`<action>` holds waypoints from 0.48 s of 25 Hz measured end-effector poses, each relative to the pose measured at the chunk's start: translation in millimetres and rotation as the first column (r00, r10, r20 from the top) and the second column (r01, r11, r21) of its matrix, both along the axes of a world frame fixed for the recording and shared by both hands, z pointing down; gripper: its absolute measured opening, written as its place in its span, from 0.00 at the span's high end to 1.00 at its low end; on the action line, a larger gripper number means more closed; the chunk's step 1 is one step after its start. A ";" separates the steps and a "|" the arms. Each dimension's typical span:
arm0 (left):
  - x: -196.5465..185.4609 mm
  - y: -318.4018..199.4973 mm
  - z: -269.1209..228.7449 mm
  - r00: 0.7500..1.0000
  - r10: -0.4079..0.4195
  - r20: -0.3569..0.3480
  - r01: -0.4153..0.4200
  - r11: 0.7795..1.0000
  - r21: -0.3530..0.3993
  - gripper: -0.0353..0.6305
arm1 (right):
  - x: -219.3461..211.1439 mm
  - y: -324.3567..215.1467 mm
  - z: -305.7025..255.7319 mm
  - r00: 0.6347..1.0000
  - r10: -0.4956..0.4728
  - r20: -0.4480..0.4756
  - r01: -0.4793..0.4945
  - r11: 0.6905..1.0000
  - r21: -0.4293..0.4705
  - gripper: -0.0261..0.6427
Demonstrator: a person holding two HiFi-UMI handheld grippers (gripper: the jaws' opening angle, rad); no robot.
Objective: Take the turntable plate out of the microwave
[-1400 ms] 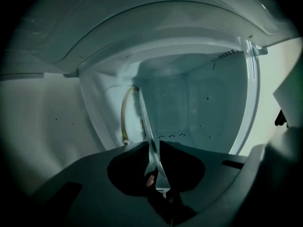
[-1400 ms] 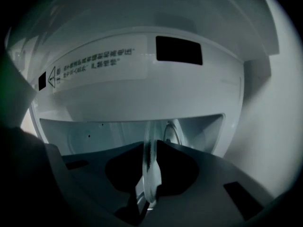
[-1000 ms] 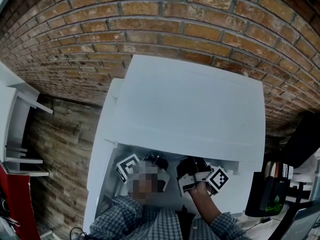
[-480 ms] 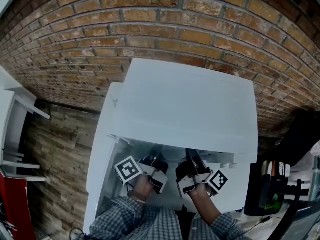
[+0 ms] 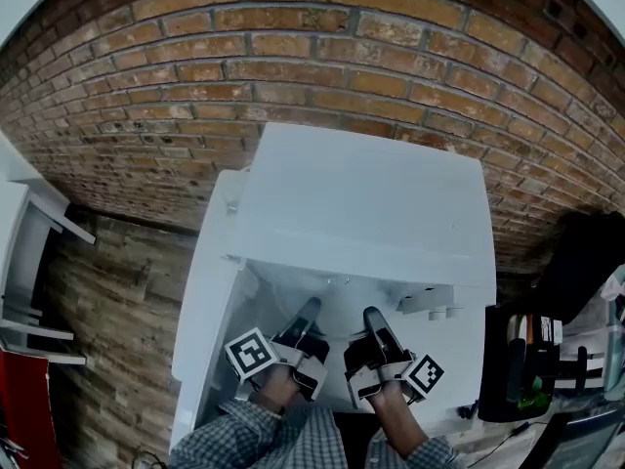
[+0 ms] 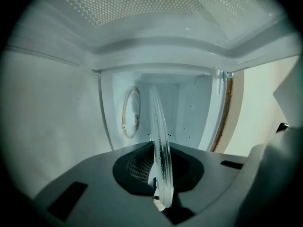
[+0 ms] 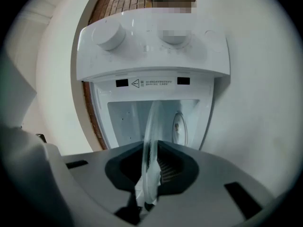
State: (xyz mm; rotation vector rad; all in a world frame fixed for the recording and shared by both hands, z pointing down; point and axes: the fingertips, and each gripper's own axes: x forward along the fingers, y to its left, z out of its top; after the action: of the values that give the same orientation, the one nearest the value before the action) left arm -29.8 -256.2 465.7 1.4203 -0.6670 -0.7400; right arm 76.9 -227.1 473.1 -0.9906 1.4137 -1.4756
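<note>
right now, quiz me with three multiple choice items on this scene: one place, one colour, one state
1. What stands behind the microwave? A a brick wall B a window C a fridge
2. What colour is the microwave's case? A black B white C red
3. What are the right tongs doing? A hanging open and empty B turning a knob C shut on the turntable plate

Answers: 1 A, brick fills the head view behind the case. 2 B, its top and open door are white. 3 C, the right gripper view shows the glass rim pinched edge-on between the jaws.
</note>
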 end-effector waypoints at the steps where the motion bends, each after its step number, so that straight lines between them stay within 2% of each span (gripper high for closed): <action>1: -1.5 4.5 0.0 1.000 0.004 0.003 -0.004 1.000 -0.004 0.89 | -0.8 4.9 -0.1 1.000 0.003 0.002 -0.003 1.000 0.003 0.89; 12: -4.3 47.8 -4.6 0.999 0.040 0.005 -0.040 0.999 -0.006 0.89 | -4.3 51.2 1.3 0.998 0.037 0.042 -0.038 0.999 0.012 0.89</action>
State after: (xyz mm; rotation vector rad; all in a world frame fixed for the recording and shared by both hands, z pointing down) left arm -34.1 -208.4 461.1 1.4267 -0.6419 -0.7030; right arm 72.6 -175.9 474.4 -0.9675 1.3664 -1.4499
